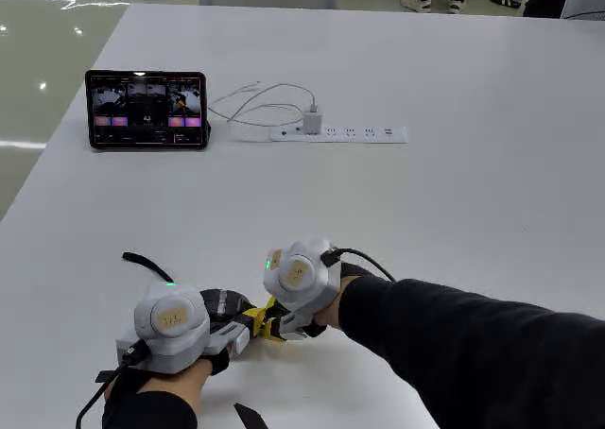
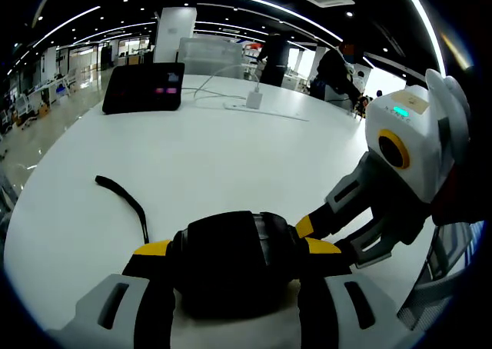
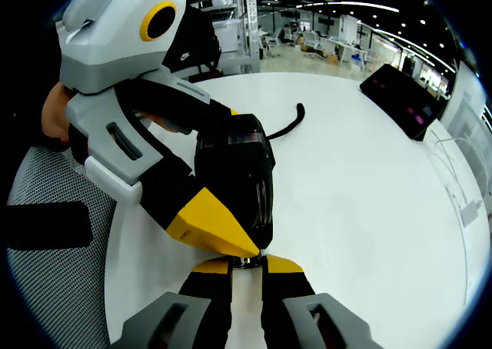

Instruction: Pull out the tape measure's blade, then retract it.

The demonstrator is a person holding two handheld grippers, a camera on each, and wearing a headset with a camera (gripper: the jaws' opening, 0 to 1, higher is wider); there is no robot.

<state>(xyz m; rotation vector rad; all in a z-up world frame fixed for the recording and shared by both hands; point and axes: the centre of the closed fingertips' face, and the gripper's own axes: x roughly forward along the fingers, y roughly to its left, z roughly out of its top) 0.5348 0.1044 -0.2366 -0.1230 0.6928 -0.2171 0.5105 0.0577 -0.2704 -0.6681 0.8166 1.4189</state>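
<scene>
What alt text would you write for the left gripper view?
The left gripper clamps a black tape measure between its yellow-tipped jaws, while the right gripper closes on it from the right. A black strap lies on the white table; a tablet sits farther back.

A tablet (image 1: 146,109) near the worktop's (image 1: 454,193) far left edge, power strip (image 1: 340,133) right of it; tape measure (image 1: 225,306) apparently resting at the near edge.
</scene>
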